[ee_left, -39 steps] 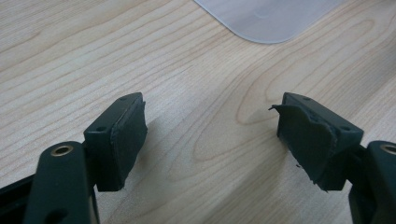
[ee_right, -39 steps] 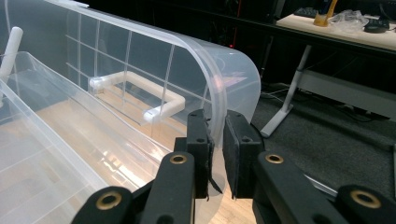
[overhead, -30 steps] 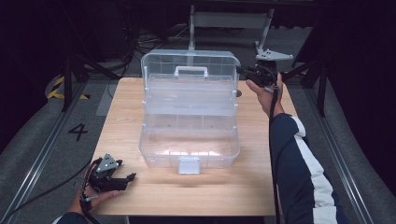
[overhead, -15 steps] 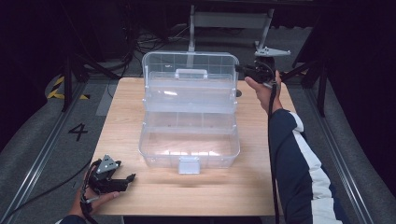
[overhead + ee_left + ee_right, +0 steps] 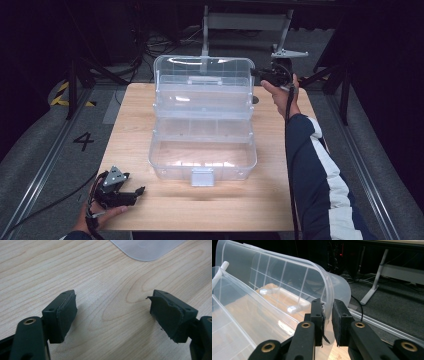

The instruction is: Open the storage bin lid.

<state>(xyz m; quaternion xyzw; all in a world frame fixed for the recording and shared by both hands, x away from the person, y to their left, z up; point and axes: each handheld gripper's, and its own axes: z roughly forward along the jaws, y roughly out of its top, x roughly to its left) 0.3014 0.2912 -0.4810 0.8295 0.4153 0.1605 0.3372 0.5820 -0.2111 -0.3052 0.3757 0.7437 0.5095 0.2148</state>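
A clear plastic storage box stands open in the middle of the wooden table, its lid raised at the back. My right gripper is at the lid's right edge. In the right gripper view its pads are shut on the lid's curved rim. My left gripper rests low at the table's front left corner, away from the box. Seen in the left gripper view, its jaws stand open over bare wood, with a corner of the box ahead.
The box has a white latch at its front and a handle on the lid. Beyond the table are metal stand legs and cables on a dark floor. A floor rail runs along the left side.
My right gripper has shifted slightly left at the lid's right edge, and the lid has barely moved. The left gripper has stayed in place.
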